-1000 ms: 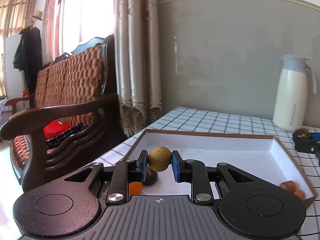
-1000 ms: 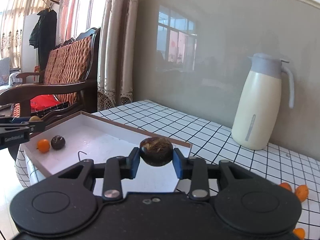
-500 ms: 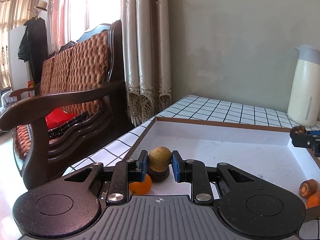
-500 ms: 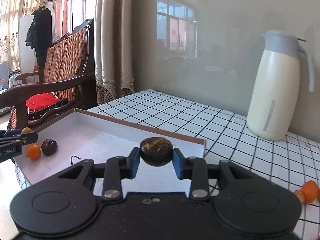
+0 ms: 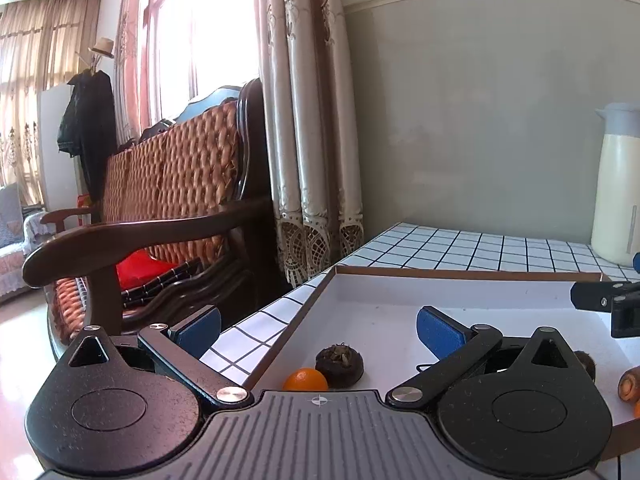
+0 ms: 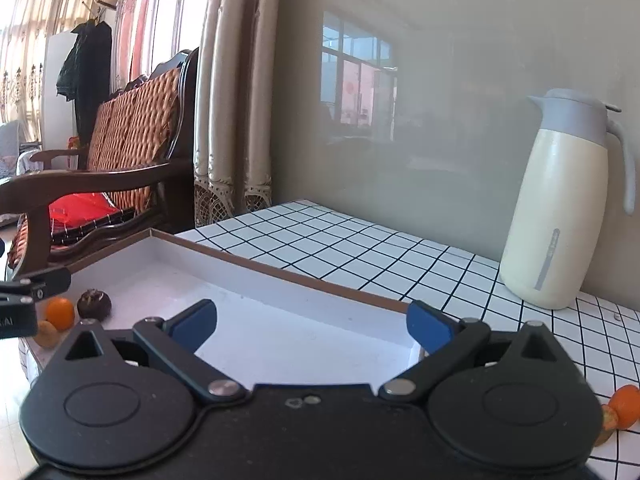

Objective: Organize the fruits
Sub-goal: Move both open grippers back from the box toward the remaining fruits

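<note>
Fruits have just left both claws: the left claw [image 5: 318,330], which clamped a yellow-brown fruit a second ago, and the right claw [image 6: 312,326], which held a dark husked one, are both opening with nothing between the pads. Just ahead of the left claw a small orange [image 5: 305,379] touches a dark wrinkled fruit [image 5: 339,365] inside the white tray [image 5: 460,276] on the counter [image 6: 360,248]. Two deliveries judged complete; loose orange fruit [image 6: 626,406] remains right of the right claw.

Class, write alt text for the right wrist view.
The right gripper is opening, nothing between its blue pads, over a white tray on a checked table. An orange and a dark fruit lie inside; a cream jug stands right.
</note>
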Demonstrator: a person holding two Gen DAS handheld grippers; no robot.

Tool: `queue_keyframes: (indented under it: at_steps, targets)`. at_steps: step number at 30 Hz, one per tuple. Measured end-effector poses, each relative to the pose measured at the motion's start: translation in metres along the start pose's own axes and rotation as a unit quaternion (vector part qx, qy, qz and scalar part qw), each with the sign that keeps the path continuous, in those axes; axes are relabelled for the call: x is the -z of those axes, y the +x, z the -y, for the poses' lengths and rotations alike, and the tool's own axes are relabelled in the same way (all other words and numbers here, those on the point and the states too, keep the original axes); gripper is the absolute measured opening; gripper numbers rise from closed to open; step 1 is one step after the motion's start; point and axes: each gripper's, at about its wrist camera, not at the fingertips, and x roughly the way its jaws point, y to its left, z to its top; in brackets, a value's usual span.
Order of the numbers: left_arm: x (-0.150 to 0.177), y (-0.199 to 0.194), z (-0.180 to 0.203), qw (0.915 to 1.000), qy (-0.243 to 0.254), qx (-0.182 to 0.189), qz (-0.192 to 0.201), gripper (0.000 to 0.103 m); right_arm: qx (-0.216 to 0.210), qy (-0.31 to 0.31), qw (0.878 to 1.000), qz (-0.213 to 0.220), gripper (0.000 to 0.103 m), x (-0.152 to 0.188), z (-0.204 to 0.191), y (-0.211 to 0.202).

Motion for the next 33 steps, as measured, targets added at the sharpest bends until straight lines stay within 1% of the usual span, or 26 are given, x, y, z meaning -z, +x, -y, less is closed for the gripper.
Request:
queue_keyframes:
  at_steps: [4,6,12,15,21,25,28,33]
  targets:
    - [-0.003,-0.006,-0.003,1.0,-0.007,0.002,0.006,0.103,0.008,0.006,1.0,0.002,0.096,-0.002,0.005,-0.005]
    - [-0.004,-0.013,-0.003,0.9999,-0.013,0.01,0.005,0.103,0.014,0.008,1.0,0.005,0.096,-0.002,0.009,-0.013]
    - [-0.01,-0.04,0.006,0.9987,-0.016,0.039,0.027,0.103,0.038,0.006,0.999,0.021,0.096,-0.002,0.02,-0.046]
    - [-0.012,-0.054,0.015,0.9978,-0.019,0.057,0.028,0.103,0.049,0.011,0.998,0.029,0.096,0.002,0.026,-0.066]
    - [-0.013,-0.087,0.036,0.9947,-0.002,0.092,0.046,0.103,0.067,0.037,0.996,0.035,0.096,0.016,0.043,-0.105]
    - [-0.012,-0.101,0.051,0.9937,0.021,0.104,0.036,0.103,0.089,0.028,0.995,0.045,0.096,0.023,0.052,-0.129]
    - [-0.014,-0.111,0.059,0.9916,0.016,0.122,0.04,0.103,0.106,0.02,0.993,0.047,0.096,0.029,0.06,-0.144]
    - [-0.014,-0.124,0.079,0.988,0.024,0.145,0.047,0.103,0.124,0.014,0.991,0.04,0.096,0.039,0.069,-0.162]
